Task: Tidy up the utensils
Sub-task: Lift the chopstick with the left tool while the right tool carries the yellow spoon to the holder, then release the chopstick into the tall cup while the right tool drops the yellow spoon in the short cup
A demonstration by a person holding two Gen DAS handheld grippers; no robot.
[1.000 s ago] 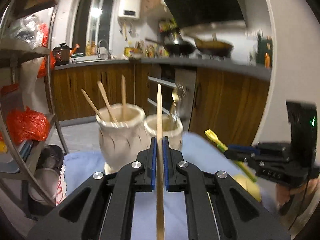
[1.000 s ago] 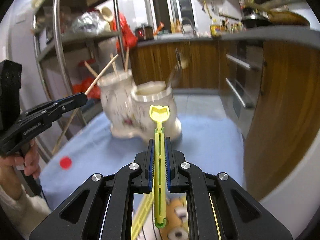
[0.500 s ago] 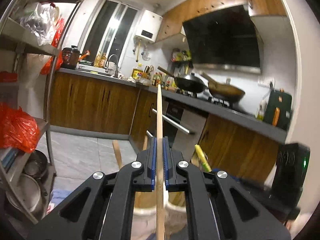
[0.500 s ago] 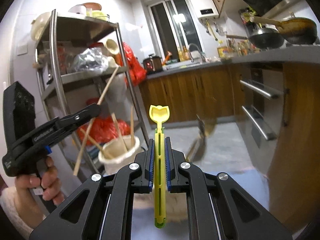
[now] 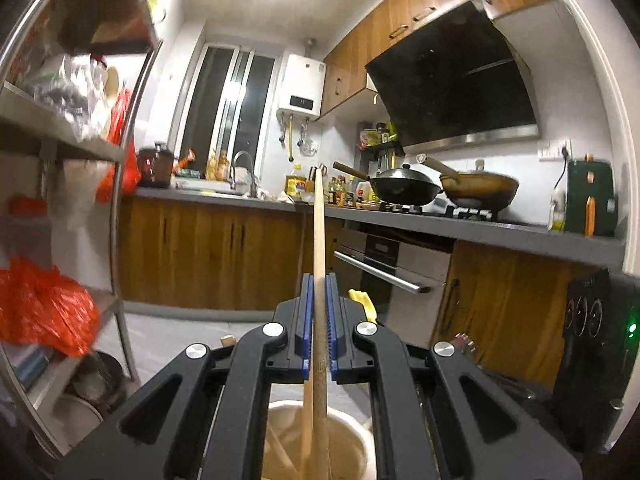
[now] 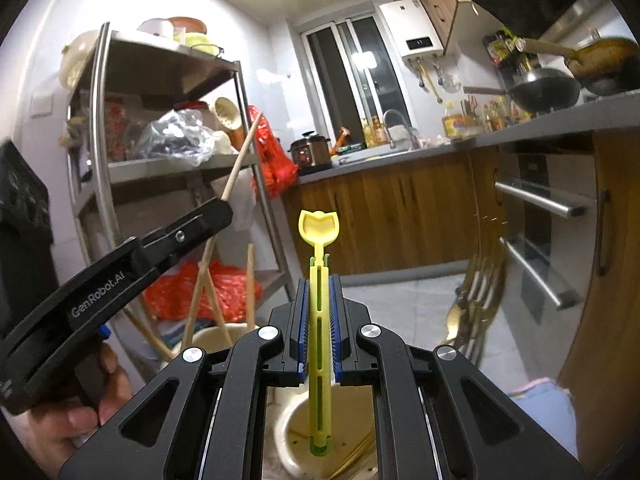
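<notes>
The left tool (image 5: 319,320) is clamped on a smooth, round wooden chopstick (image 5: 318,240), held upright with its lower end above the open mouth of a cream ceramic holder (image 5: 352,432) that contains further wooden sticks. The right tool (image 6: 319,328) is clamped on a slotted yellow-green plastic utensil (image 6: 319,264) with a scoop-shaped head, upright, its lower end over a second cream ceramic holder (image 6: 292,420). Blurred metal forks (image 6: 476,292) stand just right of it.

Chopstick (image 5: 318,240) above left pot (image 5: 352,420)
</notes>
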